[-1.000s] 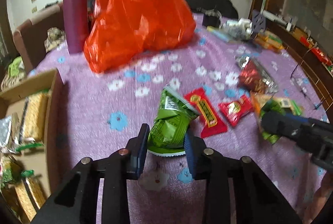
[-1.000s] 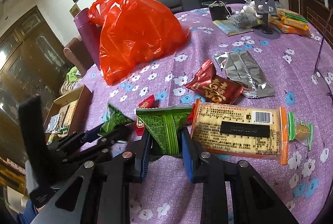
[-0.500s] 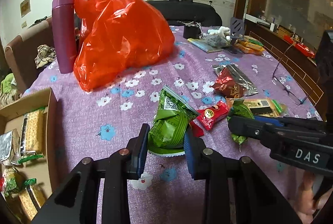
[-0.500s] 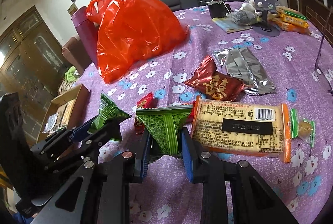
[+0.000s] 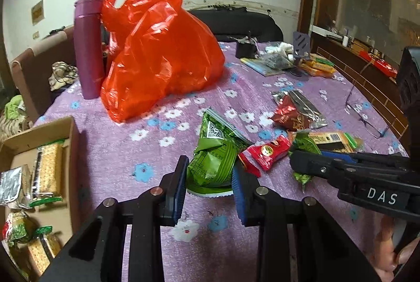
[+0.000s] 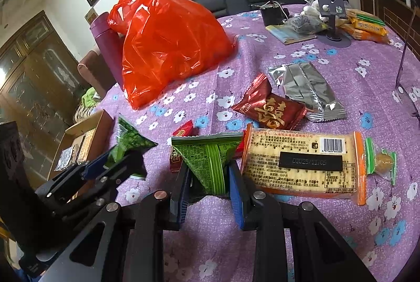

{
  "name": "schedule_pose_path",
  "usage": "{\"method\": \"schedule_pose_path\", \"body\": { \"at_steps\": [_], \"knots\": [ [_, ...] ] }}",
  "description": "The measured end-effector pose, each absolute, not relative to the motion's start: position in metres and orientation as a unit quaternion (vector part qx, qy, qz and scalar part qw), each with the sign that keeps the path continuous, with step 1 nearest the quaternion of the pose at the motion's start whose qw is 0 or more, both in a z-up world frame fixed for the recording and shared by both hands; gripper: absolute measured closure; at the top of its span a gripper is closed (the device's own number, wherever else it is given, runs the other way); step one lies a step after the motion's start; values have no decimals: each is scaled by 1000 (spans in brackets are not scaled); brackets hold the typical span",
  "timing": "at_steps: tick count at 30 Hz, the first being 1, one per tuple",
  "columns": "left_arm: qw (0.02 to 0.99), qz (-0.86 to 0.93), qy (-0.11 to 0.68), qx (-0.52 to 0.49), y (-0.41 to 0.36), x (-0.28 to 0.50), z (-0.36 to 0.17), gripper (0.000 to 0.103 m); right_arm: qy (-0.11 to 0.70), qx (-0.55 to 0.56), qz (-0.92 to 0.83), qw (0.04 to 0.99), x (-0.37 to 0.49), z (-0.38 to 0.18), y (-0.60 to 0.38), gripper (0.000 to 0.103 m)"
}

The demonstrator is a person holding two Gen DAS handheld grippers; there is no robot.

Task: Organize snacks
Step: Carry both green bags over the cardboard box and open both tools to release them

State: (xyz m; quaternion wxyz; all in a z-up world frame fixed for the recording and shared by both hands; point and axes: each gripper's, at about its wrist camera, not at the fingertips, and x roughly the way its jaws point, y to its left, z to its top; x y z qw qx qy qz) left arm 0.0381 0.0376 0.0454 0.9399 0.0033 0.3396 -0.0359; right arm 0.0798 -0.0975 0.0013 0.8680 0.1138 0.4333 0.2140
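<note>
My left gripper (image 5: 210,175) is shut on a crumpled green snack packet (image 5: 214,158), held low over the purple flowered tablecloth (image 5: 118,150). The right wrist view shows the same left gripper (image 6: 123,160) with its packet (image 6: 132,137) pointing up. My right gripper (image 6: 208,178) is shut on a second green packet (image 6: 207,158); it enters the left wrist view from the right (image 5: 302,164). A cardboard box (image 5: 72,129) with several snack packs inside sits at the table's left edge.
Loose on the cloth lie a red candy (image 5: 267,152), a dark red packet (image 6: 270,111), a silver packet (image 6: 307,88) and a cracker pack (image 6: 302,161). A red plastic bag (image 5: 157,51) and purple bottle (image 5: 88,46) stand behind. Glasses (image 5: 367,119) lie right.
My left gripper has tilted and risen slightly with its green packet still in it. The right gripper and its packet have kept still.
</note>
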Motion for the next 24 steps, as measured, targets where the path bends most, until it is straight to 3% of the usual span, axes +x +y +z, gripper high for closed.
{"method": "schedule_pose_path", "body": {
  "at_steps": [15, 24],
  "knots": [
    [953, 16, 303, 15, 44, -6, 72, 73, 414, 98, 223, 877, 71, 9, -90, 73],
    [955, 52, 290, -20, 103, -62, 86, 72, 403, 74, 250, 877, 58, 15, -70, 73]
  ]
}}
